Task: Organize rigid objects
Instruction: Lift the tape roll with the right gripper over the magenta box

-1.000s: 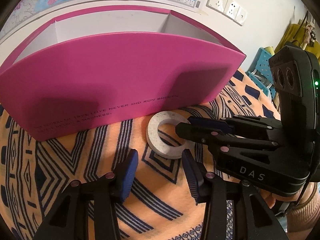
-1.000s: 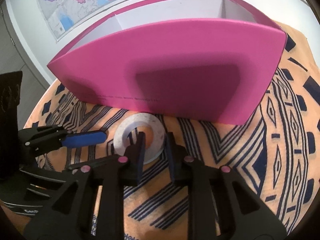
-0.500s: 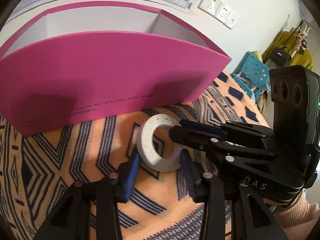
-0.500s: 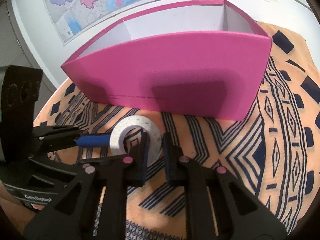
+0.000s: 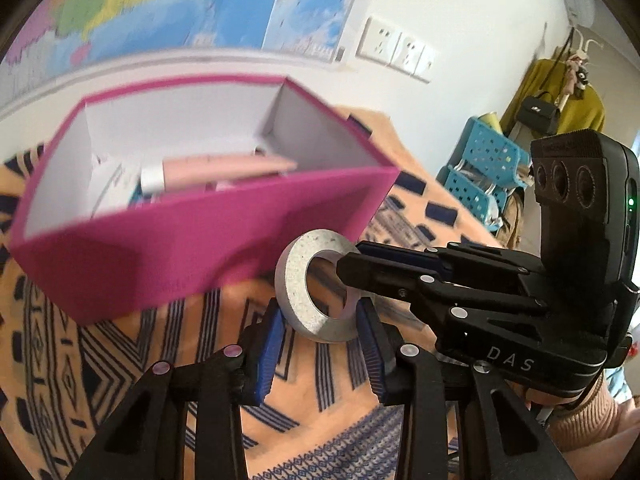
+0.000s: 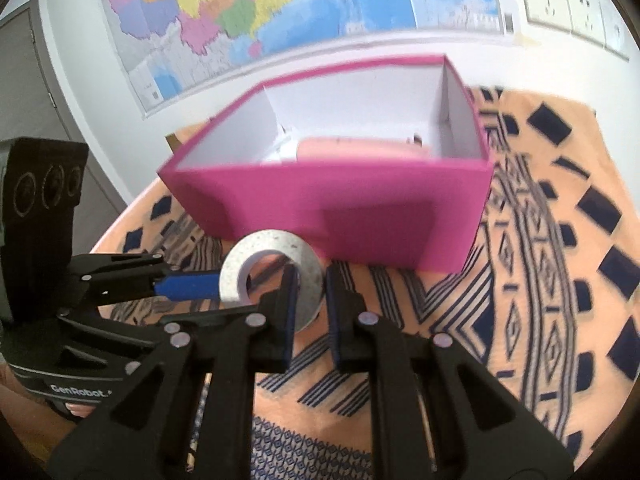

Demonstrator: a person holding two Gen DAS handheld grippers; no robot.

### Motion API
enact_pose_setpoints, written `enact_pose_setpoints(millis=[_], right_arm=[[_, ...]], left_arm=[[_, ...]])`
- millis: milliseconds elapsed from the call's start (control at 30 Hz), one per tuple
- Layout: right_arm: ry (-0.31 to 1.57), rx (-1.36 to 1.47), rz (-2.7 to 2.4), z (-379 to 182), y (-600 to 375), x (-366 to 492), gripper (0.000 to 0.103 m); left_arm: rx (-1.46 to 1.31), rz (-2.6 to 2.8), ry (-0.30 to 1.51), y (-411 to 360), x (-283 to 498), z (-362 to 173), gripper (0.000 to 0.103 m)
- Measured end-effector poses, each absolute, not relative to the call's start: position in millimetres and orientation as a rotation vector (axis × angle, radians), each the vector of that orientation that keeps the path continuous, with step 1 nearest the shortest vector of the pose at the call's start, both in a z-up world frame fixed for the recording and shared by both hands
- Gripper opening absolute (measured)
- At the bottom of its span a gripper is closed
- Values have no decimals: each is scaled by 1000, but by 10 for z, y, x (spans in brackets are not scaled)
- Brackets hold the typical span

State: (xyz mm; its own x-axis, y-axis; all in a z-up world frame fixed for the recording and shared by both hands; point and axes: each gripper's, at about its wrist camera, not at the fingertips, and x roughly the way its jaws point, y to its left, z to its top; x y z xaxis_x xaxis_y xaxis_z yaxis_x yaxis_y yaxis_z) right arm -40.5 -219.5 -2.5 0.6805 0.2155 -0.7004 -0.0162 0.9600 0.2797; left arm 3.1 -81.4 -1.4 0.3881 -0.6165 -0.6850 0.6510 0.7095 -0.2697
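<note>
Both grippers are seen around one grey speckled ring (image 5: 316, 286), which is held up off the patterned orange and navy tablecloth (image 6: 540, 280), just in front of the near wall of the pink box (image 6: 360, 216). The right gripper (image 6: 308, 304) is closed onto the ring's band: one finger passes through the central hole and the other lies against the outer edge, so the ring is pinched between the blue pads (image 6: 290, 304). In the left wrist view this gripper (image 5: 352, 258) enters from the right, its tip inside the hole. The left gripper (image 5: 320, 338) stands at a medium opening, its blue-padded fingers (image 5: 268, 340) on either side of the ring's lower rim; whether the pads touch the ring cannot be told. In the right wrist view only one blue finger of the left gripper (image 6: 188, 286) shows, reaching the ring's left edge.

By size, the tablecloth fills the near scene, and the wall map (image 6: 280, 4) spans the far wall. The pink box, white inside, sits on the cloth at the far side and holds a pale pink tube (image 5: 224, 168) with a white cap (image 5: 152, 178), lying across other blurred items. White wall sockets (image 5: 396, 52) are mounted at the far right, with a blue plastic stool (image 5: 484, 160) below them.
</note>
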Motion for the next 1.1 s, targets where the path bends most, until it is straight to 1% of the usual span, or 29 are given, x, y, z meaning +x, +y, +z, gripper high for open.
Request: enact_pose_setpoints(millis=[267,533,1100], right_arm=[[722,215,121,367,-2206,-380,15],[683,185,118,547,-2244,-241,15],[672,201,100,571,-2449,148,15]], left_arm=[[58,-806,770,-857,74,289,37],[79,-796,727,-894,194,469,37],[59,-774,728,-997,615,524,35]])
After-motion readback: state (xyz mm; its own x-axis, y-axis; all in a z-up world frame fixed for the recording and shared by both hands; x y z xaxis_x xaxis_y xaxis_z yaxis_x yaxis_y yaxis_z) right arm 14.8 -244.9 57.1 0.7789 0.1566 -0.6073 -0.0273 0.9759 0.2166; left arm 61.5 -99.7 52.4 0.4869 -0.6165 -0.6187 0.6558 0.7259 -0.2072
